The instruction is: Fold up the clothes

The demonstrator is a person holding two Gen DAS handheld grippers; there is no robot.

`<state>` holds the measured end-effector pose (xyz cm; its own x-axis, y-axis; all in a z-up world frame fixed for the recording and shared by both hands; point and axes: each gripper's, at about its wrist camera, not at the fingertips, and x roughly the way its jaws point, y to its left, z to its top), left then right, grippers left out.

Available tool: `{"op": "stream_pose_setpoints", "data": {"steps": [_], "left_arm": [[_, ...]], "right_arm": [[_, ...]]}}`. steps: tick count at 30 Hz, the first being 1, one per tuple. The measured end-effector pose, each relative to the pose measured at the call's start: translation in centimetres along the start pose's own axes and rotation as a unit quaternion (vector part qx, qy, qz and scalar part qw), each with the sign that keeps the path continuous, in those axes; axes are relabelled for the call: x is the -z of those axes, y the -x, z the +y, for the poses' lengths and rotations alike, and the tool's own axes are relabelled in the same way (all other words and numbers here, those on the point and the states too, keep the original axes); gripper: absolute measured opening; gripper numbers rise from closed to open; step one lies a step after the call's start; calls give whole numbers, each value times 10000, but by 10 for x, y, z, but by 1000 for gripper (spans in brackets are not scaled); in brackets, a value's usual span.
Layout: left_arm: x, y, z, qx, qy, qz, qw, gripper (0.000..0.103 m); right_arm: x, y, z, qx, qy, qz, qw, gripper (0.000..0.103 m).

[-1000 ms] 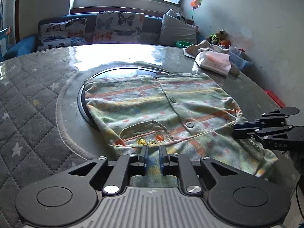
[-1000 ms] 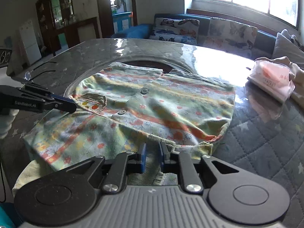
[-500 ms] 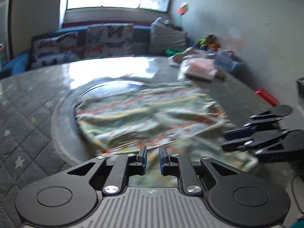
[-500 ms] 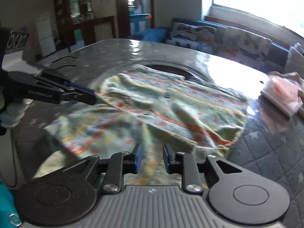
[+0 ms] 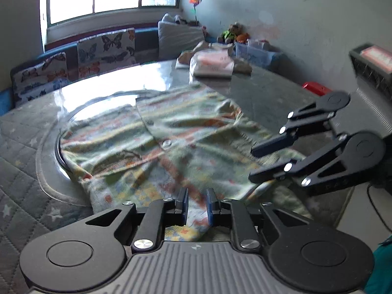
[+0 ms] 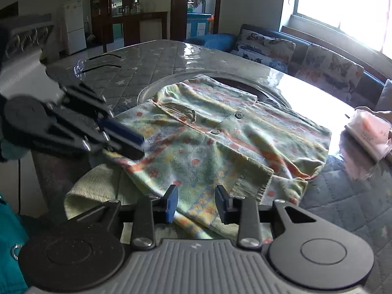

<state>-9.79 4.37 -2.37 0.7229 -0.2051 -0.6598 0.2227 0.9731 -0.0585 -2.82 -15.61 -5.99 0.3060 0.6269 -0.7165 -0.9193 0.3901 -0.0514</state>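
A small pastel shirt (image 5: pixel 171 132) with stripes, dots and buttons lies spread over the round table, rumpled, its near hem hanging past the table edge. My left gripper (image 5: pixel 197 203) is shut on the hem, cloth pinched between its blue pads. In the right wrist view the shirt (image 6: pixel 232 134) fills the middle and the left gripper (image 6: pixel 129 142) holds its left edge. My right gripper (image 6: pixel 196 203) has its jaws opening; the hem lies between the pads, which stand apart from it. From the left wrist view the right gripper (image 5: pixel 252 164) shows at the right, its jaws spread.
The table (image 5: pixel 24 147) has a grey quilted star cover and a glass turntable (image 6: pixel 245 85) under the shirt. A pink plastic packet (image 5: pixel 213 65) lies at the far side, spectacles (image 6: pixel 98 63) on the cover. A sofa with butterfly cushions (image 5: pixel 105 49) stands beyond.
Both grippers shifted sideways and rolled, dragging the near hem; the shirt is more rumpled. The right jaws went from shut on the hem to apart. The left grip is unchanged.
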Motion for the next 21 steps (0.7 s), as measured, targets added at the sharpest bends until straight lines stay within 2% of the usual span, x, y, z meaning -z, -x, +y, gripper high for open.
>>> {"op": "stream_pose_setpoints", "data": {"steps": [4,8,10,13,21], "left_arm": [[-2,12,-13,77,21,67,9999,17],[6,17,-25,-8,139,413,9990,19],[9,20,-27,-99,304,584,9978,25],[13,26,-28,-146,512,727,9959,30],[22,12,-22,155,1203,1344,9835,34]], "right_arm": [[8,0,1,47,12,121,9999,33],[11,13,2,91,28,10,10000,34],[12,24,4,136,145,-60,9998,37],[17,38,8,222,406,-65,9989,44],[44,42,25,353,1191,198,9921,54]]}}
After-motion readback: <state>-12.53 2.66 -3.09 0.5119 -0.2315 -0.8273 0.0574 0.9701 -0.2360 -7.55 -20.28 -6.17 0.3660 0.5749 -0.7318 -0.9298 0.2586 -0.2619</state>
